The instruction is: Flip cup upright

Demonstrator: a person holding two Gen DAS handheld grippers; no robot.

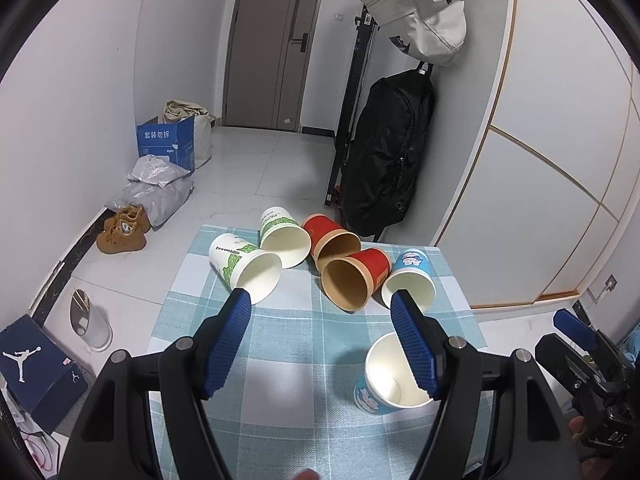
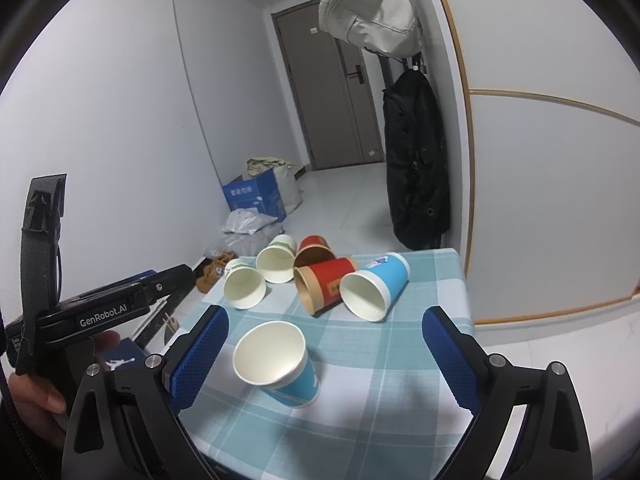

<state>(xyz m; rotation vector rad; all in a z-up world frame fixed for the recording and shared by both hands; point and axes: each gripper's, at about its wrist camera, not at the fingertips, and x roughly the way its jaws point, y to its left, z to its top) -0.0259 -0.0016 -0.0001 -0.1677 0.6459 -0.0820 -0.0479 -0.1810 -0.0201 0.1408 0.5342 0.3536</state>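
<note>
I count one blue cup (image 2: 276, 364) standing upright near the front edge of the table (image 2: 400, 380), mouth up, so that one looks done. Five are left on their sides toward the far edge: two white-and-green cups (image 1: 244, 266), two red cups (image 1: 356, 276) and another blue cup (image 2: 374, 286). My left gripper (image 1: 322, 344) and right gripper (image 2: 324, 360) both hang spread wide, holding nothing. The left view adds shoes (image 1: 122, 230) on the floor; the right view alone shows the upright cup whole, where the left's finger covers part.
</note>
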